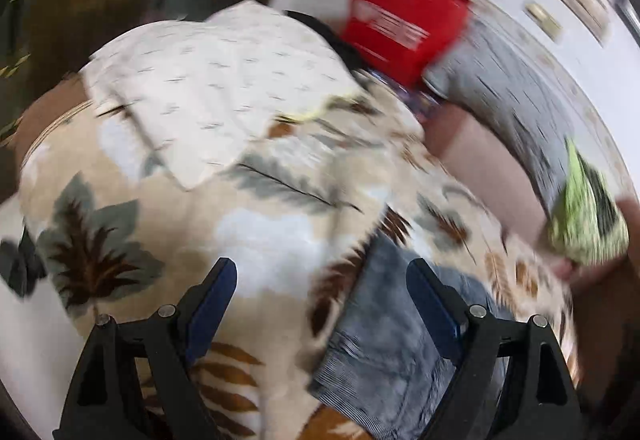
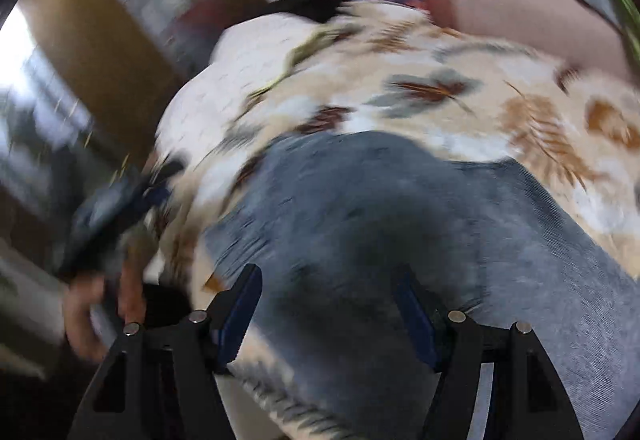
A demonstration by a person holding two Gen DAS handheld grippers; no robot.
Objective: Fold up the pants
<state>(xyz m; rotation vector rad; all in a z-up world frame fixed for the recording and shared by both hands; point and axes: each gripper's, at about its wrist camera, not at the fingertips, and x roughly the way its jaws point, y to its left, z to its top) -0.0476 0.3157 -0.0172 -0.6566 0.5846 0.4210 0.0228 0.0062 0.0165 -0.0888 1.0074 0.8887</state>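
With both the left tongs point(image 1: 322, 290) and right tongs point(image 2: 326, 298) open and empty over the pants point(image 2: 360, 224), we risk pinching the leaf-print bedcover point(image 1: 160, 176) at nine o'clock.

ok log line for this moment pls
task: fold pants | left gripper: open, empty | right gripper: open, above grey pants | pants on leaf-print cover | frames blurred

Leaf-print bedspread point(image 1: 132, 224) under grey pants point(image 2: 360, 200) and a white dotted pillow point(image 1: 208, 80).
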